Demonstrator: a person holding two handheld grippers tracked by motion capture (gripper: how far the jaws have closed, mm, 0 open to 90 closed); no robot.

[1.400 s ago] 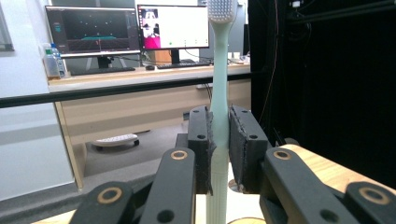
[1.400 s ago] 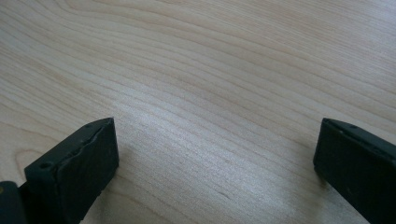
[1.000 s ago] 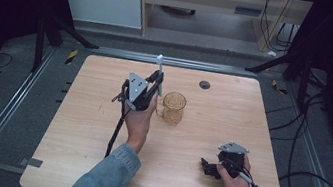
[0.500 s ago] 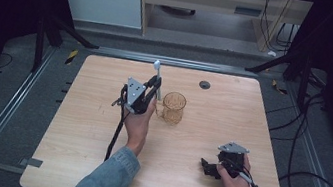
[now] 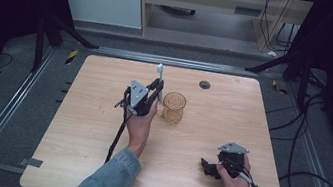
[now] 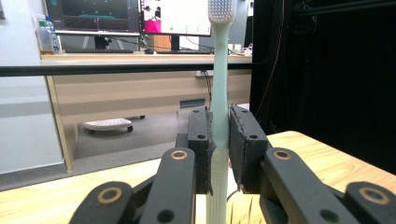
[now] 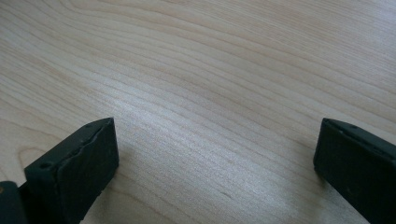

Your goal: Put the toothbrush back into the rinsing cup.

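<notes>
Standing upright, toothbrush was clamped between pads of left gripper, just beside cup on table. Right gripper was rested on table, jaws wide, nothing held.

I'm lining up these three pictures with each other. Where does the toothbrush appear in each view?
High view: the toothbrush stands upright above centre, left of the glass cup, clamped in the left gripper.
Left gripper view: it rises through the middle, bristles at the top edge, pinched between the two black jaws.
Right gripper view: it is not in this picture; wide-apart jaws over bare wood.
Shared landmark: the wooden table, whose grain appears in all three.
</notes>
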